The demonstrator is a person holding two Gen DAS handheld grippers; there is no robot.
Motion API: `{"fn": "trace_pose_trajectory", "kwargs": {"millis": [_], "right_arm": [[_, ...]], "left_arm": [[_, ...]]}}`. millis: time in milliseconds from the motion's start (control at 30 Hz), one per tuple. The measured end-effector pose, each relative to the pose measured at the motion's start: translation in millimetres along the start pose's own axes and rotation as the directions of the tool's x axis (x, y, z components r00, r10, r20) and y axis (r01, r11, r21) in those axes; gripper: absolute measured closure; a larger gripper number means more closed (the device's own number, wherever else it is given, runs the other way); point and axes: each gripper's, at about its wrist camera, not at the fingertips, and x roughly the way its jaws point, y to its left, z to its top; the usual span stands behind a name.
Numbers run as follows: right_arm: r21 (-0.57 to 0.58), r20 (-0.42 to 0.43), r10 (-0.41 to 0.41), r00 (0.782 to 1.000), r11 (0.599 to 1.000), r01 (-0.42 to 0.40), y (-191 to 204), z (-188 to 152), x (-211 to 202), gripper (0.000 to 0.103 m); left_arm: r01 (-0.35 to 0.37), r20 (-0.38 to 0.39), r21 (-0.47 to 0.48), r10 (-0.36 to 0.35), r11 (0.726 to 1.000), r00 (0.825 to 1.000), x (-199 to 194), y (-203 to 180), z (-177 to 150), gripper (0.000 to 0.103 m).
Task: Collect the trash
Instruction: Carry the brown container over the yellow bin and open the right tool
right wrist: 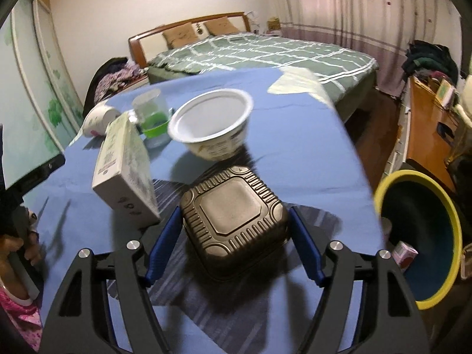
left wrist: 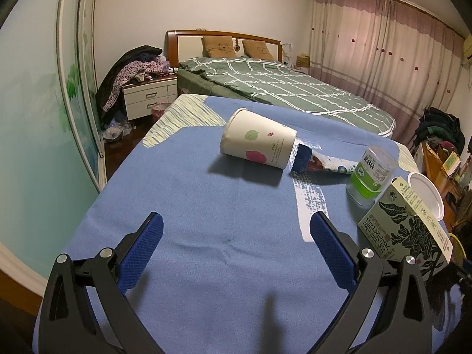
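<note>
On a blue-covered table [left wrist: 206, 194] at the foot of a green-quilted bed [left wrist: 283, 88], the right gripper [right wrist: 234, 230] holds a dark ribbed takeaway box [right wrist: 233, 221], its blue pads pressed against the box's two sides. The box hangs over a grey striped patch of the cloth. Just beyond it a white bowl [right wrist: 214, 126] stands open-side up, and to the left a green-and-white carton [right wrist: 124, 171] stands tilted beside a clear tub with a green band [right wrist: 152, 118]. A paper cup [right wrist: 98, 119] lies on its side further left. At the table's right edge sits a yellow-rimmed bin [right wrist: 424, 242], a small pink carton [right wrist: 404, 253] visible inside. The left gripper [left wrist: 236, 242] hovers over bare cloth, fingers spread wide and holding nothing. Ahead of it lie the tipped cup [left wrist: 258, 143], a crumpled wrapper [left wrist: 321, 163], the tub [left wrist: 371, 174] and the carton [left wrist: 404, 230].
</note>
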Motion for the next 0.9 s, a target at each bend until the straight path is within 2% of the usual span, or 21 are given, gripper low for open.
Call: {"fn": "trace_pose_trajectory", "kwargs": {"millis": [267, 400, 600, 767, 900], "right_arm": [[0.141, 0.042, -0.111, 0.993, 0.985, 0.104, -57.7, -0.7, -23.6, 0.033], [0.218, 0.037, -0.218, 0.975, 0.954, 0.205, -94.2, -4.2, -30.8, 0.033], [0.329, -0.009, -0.306, 0.952, 0.898, 0.292, -144.3, -17.5, -33.7, 0.033], [0.387, -0.061, -0.352, 0.934, 0.854, 0.347, -172.9, -27.0, -29.6, 0.031], [0.411, -0.059, -0.354, 0.933, 0.844, 0.346, -181.7, -31.9, -31.2, 0.025]], "left_arm": [[0.0, 0.0, -0.002, 0.0, 1.0, 1.0, 0.4, 0.6, 0.3, 0.005], [-0.001, 0.001, -0.002, 0.001, 1.0, 1.0, 0.1, 0.6, 0.2, 0.005], [-0.014, 0.01, 0.008, 0.014, 1.0, 1.0, -2.5, -1.6, 0.6, 0.005], [-0.011, 0.007, 0.034, 0.011, 0.999, 1.0, -6.7, -9.6, -0.2, 0.005], [0.011, 0.007, 0.06, -0.012, 0.998, 1.0, -17.7, -25.8, -1.5, 0.005]]}}
